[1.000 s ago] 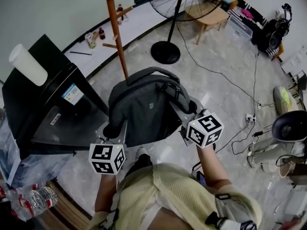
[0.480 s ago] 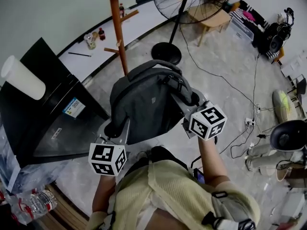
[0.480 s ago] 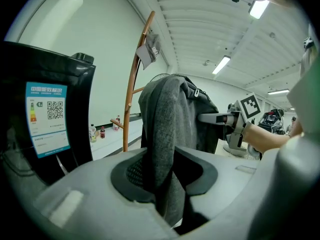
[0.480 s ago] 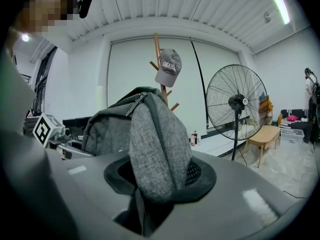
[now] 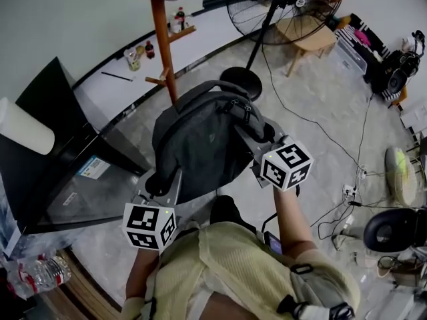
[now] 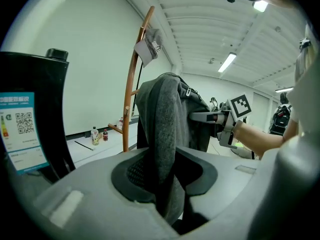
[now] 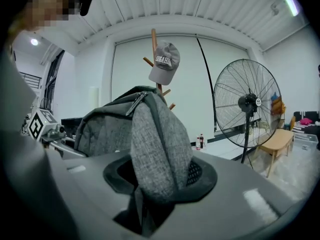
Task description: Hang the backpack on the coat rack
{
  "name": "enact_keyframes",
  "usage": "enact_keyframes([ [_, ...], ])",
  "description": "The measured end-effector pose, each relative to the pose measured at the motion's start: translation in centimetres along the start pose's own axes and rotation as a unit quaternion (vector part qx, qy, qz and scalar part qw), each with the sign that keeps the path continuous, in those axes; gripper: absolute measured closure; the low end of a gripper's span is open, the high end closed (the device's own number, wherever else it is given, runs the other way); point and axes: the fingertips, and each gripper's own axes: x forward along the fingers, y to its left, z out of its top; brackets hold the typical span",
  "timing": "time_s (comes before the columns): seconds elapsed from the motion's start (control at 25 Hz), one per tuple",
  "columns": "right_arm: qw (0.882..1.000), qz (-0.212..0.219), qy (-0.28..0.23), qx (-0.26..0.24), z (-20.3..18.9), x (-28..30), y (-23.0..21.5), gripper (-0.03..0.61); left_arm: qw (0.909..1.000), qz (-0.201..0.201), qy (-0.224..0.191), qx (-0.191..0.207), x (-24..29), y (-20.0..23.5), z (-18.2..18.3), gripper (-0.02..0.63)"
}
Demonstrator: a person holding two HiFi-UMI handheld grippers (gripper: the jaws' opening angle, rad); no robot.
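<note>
Two grippers are sharing the load. The left gripper (image 6: pixel 162 184) is clamping its jaws on one padded strap of the grey fabric backpack (image 5: pixel 200 145), and the right gripper (image 7: pixel 157 184) is clamping on the other strap. The bag is hanging between them above the floor, just short of the brown wooden coat rack (image 5: pixel 163 52) and not yet on a peg.

Both grips are biting soft folded fabric, so a strap could slide out during the lift, dropping one side. The top handle could miss the short peg (image 5: pixel 156 81), or the bag could nudge the slender pole and tip it. The grey cap (image 7: pixel 165 61) on top might get knocked off.

The backpack's zip is looking closed, hiding any contents. Small bottles (image 5: pixel 179 17) are standing on the white ledge at the floor's far edge. A clear plastic bottle (image 5: pixel 40 275) is lying by the near left corner, its fill unclear.
</note>
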Motion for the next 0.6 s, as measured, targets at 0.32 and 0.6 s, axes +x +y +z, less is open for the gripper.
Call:
enact_keyframes([
  [0.32, 0.999, 0.045, 0.013, -0.022, 1.6, 4.0, -5.8, 0.423, 0.9995, 0.023, 0.003, -0.022, 5.7, -0.9, 1.9, 0.509],
  [0.6, 0.995, 0.092, 0.021, -0.041, 3.0, 8.0, -9.2, 0.422, 0.9982, 0.048, -0.002, -0.035, 9.5, -0.8, 3.6, 0.511],
])
